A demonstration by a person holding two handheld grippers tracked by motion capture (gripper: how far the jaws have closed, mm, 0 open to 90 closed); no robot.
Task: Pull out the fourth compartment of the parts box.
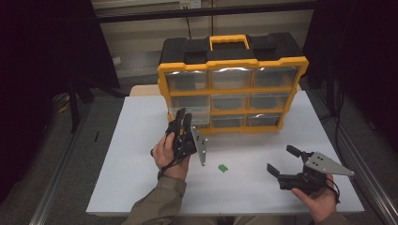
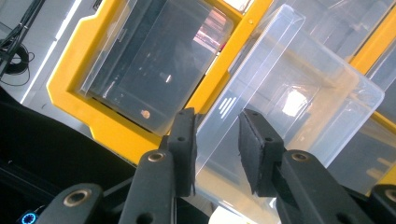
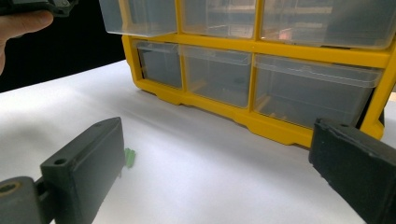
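A yellow-framed drawer cabinet [image 1: 233,84] stands on the white table [image 1: 131,159]. The left gripper [image 2: 217,140] clamps the front lip of a pulled-out clear drawer [image 2: 299,93]; the right gripper [image 1: 280,161] rests wide open near a small green piece [image 1: 223,168].

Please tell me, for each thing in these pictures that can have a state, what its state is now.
Left gripper: shut on the front wall of the clear drawer.
Clear drawer: partly pulled out of the organizer, nothing seen inside.
Right gripper: open, holding nothing, above the table.
Yellow organizer: standing upright on the table; its other drawers appear pushed in.
Green piece: lying loose on the white table, untouched.
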